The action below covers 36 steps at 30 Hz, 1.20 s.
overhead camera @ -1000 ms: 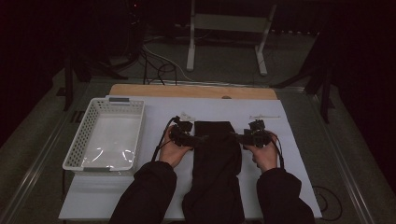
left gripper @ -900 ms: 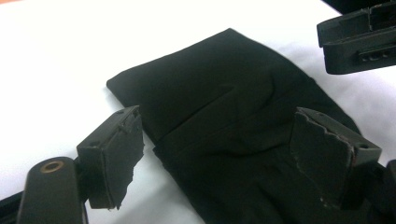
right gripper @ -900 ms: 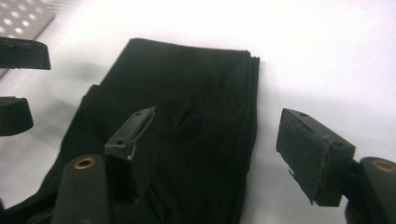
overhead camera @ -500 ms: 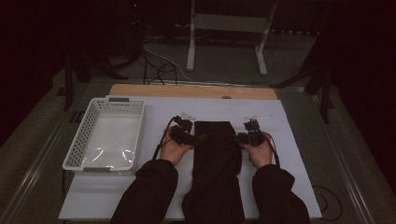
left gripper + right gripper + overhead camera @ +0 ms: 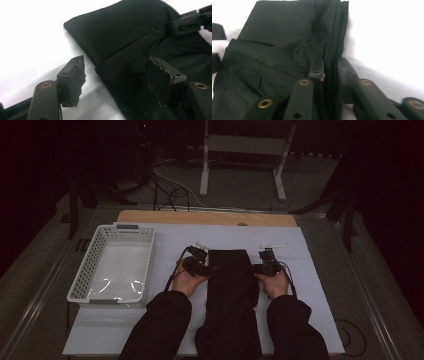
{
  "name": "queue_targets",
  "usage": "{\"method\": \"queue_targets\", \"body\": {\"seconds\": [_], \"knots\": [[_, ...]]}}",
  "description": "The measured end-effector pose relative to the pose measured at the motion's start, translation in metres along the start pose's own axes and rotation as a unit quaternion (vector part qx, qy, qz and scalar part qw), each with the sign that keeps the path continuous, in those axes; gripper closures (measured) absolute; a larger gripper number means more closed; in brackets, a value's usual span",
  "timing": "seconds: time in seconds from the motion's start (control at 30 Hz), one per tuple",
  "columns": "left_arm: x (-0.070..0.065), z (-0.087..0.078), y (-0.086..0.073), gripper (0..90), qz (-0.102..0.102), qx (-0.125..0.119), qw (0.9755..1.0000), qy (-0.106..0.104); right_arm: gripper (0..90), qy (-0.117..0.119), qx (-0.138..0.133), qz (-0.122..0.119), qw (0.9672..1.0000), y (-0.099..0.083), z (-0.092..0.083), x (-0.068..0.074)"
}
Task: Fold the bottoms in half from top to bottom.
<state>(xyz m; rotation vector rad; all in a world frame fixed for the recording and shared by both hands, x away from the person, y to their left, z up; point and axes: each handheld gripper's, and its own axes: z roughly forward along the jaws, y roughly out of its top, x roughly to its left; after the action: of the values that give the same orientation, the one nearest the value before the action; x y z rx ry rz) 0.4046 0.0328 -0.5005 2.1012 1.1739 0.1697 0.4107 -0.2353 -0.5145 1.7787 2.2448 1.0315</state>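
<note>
High view: 1 black folded garment (image 5: 229,285) lies mid-frame on the white-covered bench (image 5: 320,285), 1 white basket (image 5: 112,265) at left. Left gripper (image 5: 204,268) and right gripper (image 5: 261,267) sit at its 2 side edges.

Left gripper view: jaws spread, just been closing, cloth edge (image 5: 117,60) between, not pinched yet. Get both layers in before lifting.

Right gripper view: jaws just been closing, now pinching stacked edge (image 5: 332,62). Lift both sides evenly.

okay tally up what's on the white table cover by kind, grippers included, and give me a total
Black folded garment: 1
White mesh basket: 1
Handheld grippers: 2, the left gripper and the right gripper, one at each side edge of the garment
Total: 4
</note>
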Motion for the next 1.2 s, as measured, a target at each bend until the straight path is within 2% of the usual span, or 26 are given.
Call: {"method": "queue_targets", "body": {"seconds": [0.13,0.37,0.53,0.63,0.67,0.7,0.8,0.83,0.87,0.9,0.97,1.13,1.2], "knots": [[0.005,0.004,-0.001,36.9,-0.015,0.005,0.9999,0.001,82.1,-0.003,-0.003,-0.014,0.9999,0.000,-0.002,0.003],[0.004,0.014,-0.003,42.2,-0.024,0.018,0.9995,-0.010,82.4,0.001,-0.007,-0.026,0.9996,-0.001,-0.005,0.006],[0.001,0.015,-0.003,45.6,-0.018,0.024,0.9994,-0.014,82.5,0.005,-0.008,-0.039,0.9992,0.000,-0.008,0.008],[0.001,0.015,-0.003,47.6,-0.018,0.026,0.9994,-0.014,82.4,0.006,-0.009,-0.036,0.9993,0.000,-0.009,0.008],[0.000,0.016,-0.003,47.6,-0.025,0.026,0.9990,-0.025,82.5,0.006,-0.009,-0.036,0.9993,0.000,-0.009,0.008],[-0.001,0.016,-0.004,51.2,-0.022,0.026,0.9991,-0.026,82.5,0.009,-0.010,-0.038,0.9992,0.000,-0.008,0.009],[-0.002,0.016,-0.004,51.5,-0.018,0.027,0.9992,-0.025,82.5,0.005,-0.010,-0.038,0.9992,0.000,-0.008,0.010],[-0.007,0.016,-0.005,51.5,-0.003,0.030,0.9993,-0.024,82.4,0.005,-0.010,-0.038,0.9992,0.000,-0.008,0.010],[-0.007,0.016,-0.005,48.2,-0.003,0.030,0.9993,-0.024,82.4,0.005,-0.010,-0.038,0.9992,0.000,-0.008,0.010],[-0.012,0.016,-0.006,48.2,0.017,0.035,0.9990,-0.023,82.5,0.003,-0.011,-0.036,0.9993,-0.001,-0.009,0.010],[-0.014,0.015,-0.007,51.5,0.025,0.033,0.9990,-0.016,82.4,0.002,-0.013,-0.035,0.9993,-0.001,-0.010,0.008],[-0.008,0.016,-0.006,57.9,0.004,0.029,0.9993,-0.024,82.5,0.002,-0.013,-0.032,0.9994,0.000,-0.011,0.008],[0.000,0.016,-0.004,58.8,-0.014,0.023,0.9992,-0.030,82.5,0.004,-0.014,-0.031,0.9994,0.000,-0.011,0.008]]}}
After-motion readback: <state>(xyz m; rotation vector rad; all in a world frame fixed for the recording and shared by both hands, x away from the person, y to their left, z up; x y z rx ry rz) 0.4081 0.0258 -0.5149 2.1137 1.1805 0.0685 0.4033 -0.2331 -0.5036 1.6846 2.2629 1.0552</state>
